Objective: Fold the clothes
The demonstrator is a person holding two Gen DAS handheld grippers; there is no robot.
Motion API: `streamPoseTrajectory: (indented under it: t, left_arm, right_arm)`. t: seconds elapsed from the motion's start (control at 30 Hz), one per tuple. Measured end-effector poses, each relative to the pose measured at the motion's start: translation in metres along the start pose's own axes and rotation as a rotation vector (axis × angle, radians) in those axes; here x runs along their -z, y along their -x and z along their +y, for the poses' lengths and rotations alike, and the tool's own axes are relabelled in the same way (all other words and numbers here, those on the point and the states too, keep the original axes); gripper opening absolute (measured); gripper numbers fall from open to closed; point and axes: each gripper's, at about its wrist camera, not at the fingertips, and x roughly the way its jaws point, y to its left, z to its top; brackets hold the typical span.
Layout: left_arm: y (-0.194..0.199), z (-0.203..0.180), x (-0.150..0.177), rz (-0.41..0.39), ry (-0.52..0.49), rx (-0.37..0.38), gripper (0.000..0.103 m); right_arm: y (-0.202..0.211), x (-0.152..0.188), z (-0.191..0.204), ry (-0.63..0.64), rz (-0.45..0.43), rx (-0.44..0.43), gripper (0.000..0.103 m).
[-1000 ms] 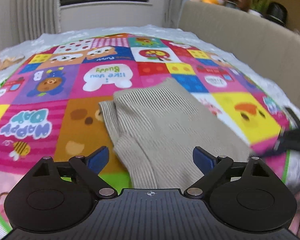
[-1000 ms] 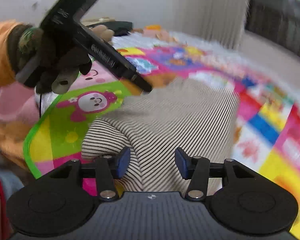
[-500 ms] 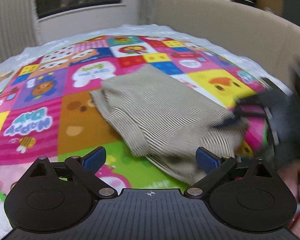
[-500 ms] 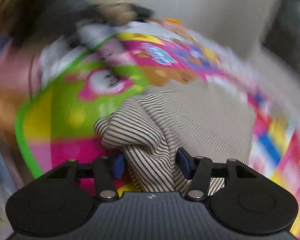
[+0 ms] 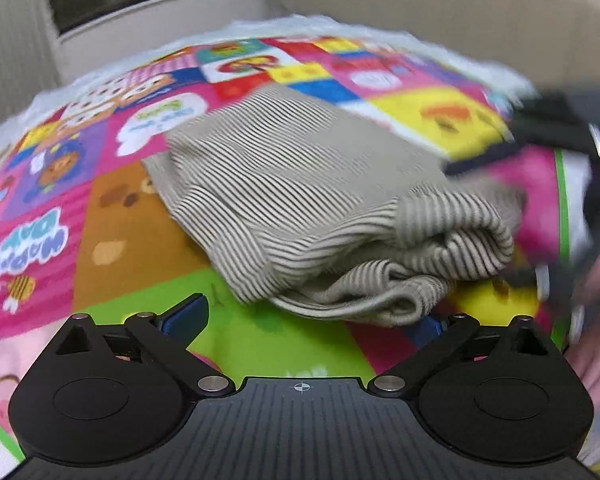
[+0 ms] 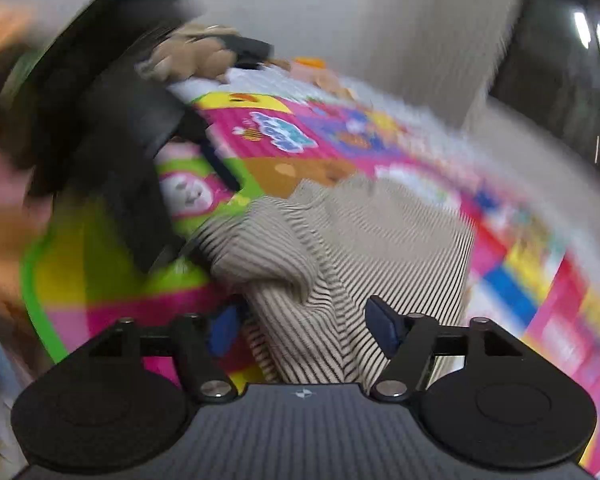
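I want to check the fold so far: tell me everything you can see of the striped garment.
The striped garment is a beige ribbed knit with thin dark stripes, folded into a thick bundle lying on the colourful play mat. Its bunched near edge shows stacked layers. The right gripper straddles that end, jaws apart; the left gripper is open beside it.

Colourful cartoon-patch play mat (image 5: 112, 216) w/ green border covers the surface, white fluffy blanket (image 5: 380, 34) showing under its far edge. Striped beige knit garment (image 5: 300, 188) lies folded on the mat, near-centre.
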Motion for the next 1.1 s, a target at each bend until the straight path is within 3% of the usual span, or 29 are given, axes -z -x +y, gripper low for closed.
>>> streamPoseTrajectory:
  t: [0.17,0.23,0.27,0.3,0.4,0.57,0.67,0.83,0.97,1.1]
  left_arm:
    - [0.001,0.011,-0.005,-0.016,0.087,0.019,0.102]
    - [0.002,0.01,-0.003,-0.01,0.096,0.037,0.102]
    - [0.005,0.011,-0.001,-0.01,0.093,0.049,0.102]
    - [0.01,0.013,0.0,-0.016,0.092,0.062,0.102]
    - [0.035,0.031,-0.001,-0.09,0.137,0.118,0.102]
    - [0.048,0.076,-0.022,-0.237,0.262,0.122,0.102]
    - [0.013,0.086,-0.041,-0.205,0.237,0.133,0.1]
    - [-0.044,0.098,-0.049,-0.108,0.203,0.182,0.072]
    - [-0.061,0.099,-0.032,-0.058,0.136,0.235,0.071]
    - [-0.059,0.105,-0.018,-0.062,0.121,0.28,0.069]
  right_arm:
    - [-0.009,0.016,0.041,0.247,-0.052,0.172,0.069]
    - [-0.014,0.02,0.044,0.295,-0.059,0.222,0.065]
    - [-0.013,0.018,0.039,0.267,-0.051,0.212,0.046]
    - [-0.012,0.015,0.033,0.238,-0.043,0.202,0.039]
    - [-0.003,0.007,0.02,0.179,-0.042,0.187,0.032]
    - [0.016,-0.003,0.019,0.186,0.003,0.128,0.028]
    - [0.03,-0.012,0.025,0.225,0.045,0.074,0.028]
    - [0.059,-0.042,0.026,0.398,0.059,0.057,0.027]
    - [0.03,-0.064,-0.004,0.467,0.06,0.046,0.027]
    - [0.001,-0.085,-0.034,0.536,0.06,0.034,0.027]
